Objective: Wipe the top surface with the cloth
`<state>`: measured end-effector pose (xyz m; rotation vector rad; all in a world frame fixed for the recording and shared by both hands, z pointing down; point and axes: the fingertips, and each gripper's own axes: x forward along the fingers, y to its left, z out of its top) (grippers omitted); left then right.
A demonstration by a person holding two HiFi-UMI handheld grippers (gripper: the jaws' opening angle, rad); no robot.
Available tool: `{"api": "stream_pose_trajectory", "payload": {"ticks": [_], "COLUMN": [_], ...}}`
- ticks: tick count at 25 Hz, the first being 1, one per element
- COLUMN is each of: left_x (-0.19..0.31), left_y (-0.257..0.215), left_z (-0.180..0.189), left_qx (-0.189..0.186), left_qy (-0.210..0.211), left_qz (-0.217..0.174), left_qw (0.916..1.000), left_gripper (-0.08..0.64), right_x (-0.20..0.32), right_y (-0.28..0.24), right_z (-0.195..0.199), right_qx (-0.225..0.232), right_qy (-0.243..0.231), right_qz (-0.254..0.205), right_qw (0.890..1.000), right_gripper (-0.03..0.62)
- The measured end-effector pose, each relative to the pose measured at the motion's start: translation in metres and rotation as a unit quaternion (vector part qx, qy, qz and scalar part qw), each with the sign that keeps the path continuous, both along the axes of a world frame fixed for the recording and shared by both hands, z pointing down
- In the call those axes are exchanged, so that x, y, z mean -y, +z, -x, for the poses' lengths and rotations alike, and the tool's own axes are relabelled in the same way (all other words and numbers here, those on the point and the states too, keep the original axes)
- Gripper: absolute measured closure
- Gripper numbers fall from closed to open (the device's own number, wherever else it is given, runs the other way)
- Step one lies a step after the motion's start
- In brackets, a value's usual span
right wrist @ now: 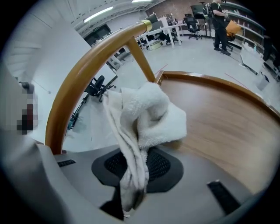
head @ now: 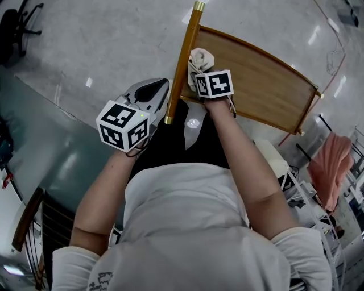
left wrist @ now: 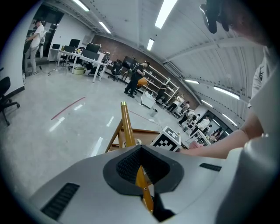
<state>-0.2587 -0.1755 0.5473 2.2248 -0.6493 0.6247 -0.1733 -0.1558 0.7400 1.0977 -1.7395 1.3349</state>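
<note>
The right gripper (right wrist: 138,175) has its jaws clamped on a white fleecy cloth (right wrist: 148,118). A narrow tail of it is pinched between the pads, and the bunched bulk spills forward past the tips. The cloth rests on the wooden top (right wrist: 218,127), at the corner where the raised rim (right wrist: 210,80) meets the rounded wooden rail (right wrist: 83,74).

The top is a pale brown board with straight grain, bare apart from the cloth and edged by a darker lip. In the head view it lies slantwise ahead of the person, and the rail runs down its near side with a brass cap (head: 198,5) at the far end.

The left gripper (left wrist: 141,157) sits just beside the rail's lower stretch. Its jaws are drawn together to a thin slit with nothing between the pads, and the rail's golden wood shows through the slit.

All this stands on a polished grey floor (left wrist: 48,131) that reflects the ceiling's strip lights (left wrist: 166,13). The room is a large open hall with desks carrying monitors (left wrist: 83,57) along the far side in front of a brick wall (left wrist: 118,46). There are also open shelving (left wrist: 159,83), a black office chair (head: 17,23) and several people standing in small groups (left wrist: 135,81). A peach-coloured fabric (head: 333,165) hangs at the right edge of the head view
</note>
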Motion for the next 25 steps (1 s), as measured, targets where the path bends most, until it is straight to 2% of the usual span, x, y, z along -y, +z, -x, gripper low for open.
{"api": "stream_pose_trajectory", "payload": {"ticks": [4,9,11,16,19,21,23,25], "left_x": [-0.011,-0.027,-0.028,-0.028,-0.033,-0.039,-0.047,-0.059], "left_y": [-0.007,-0.029,-0.045,-0.108,-0.147,-0.177,-0.211,-0.24], "left_z": [-0.006,-0.022,-0.043,-0.117,-0.148,-0.168,-0.191,-0.216], "left_qx": [-0.004,-0.008,-0.028,-0.066,-0.086,-0.103,-0.122,-0.144], "left_qy": [0.006,-0.002,-0.011,0.009,0.014,0.017,0.025,0.03], "left_qz": [0.0,-0.007,-0.008,-0.057,-0.088,-0.114,-0.152,-0.178], "left_qw": [1.0,0.9999,0.9995,0.9961,0.9924,0.9881,0.9805,0.9729], "left_gripper": [0.554,0.554,0.554,0.554,0.554,0.554,0.554,0.554], "right_x": [-0.013,-0.032,-0.035,-0.035,-0.038,-0.042,-0.046,-0.056], "right_y": [-0.012,-0.054,-0.078,-0.157,-0.218,-0.265,-0.32,-0.376], "right_z": [-0.01,-0.054,-0.081,-0.157,-0.197,-0.219,-0.239,-0.257], "right_qx": [0.007,0.014,0.014,0.018,0.007,0.008,0.007,-0.003], "right_qy": [-0.004,0.007,0.012,0.031,0.046,0.059,0.069,0.072], "right_qz": [-0.002,-0.037,-0.065,-0.151,-0.213,-0.259,-0.319,-0.386], "right_qw": [1.0,0.999,0.998,0.988,0.976,0.964,0.945,0.92], "right_gripper": [0.492,0.491,0.491,0.492,0.492,0.492,0.492,0.491]}}
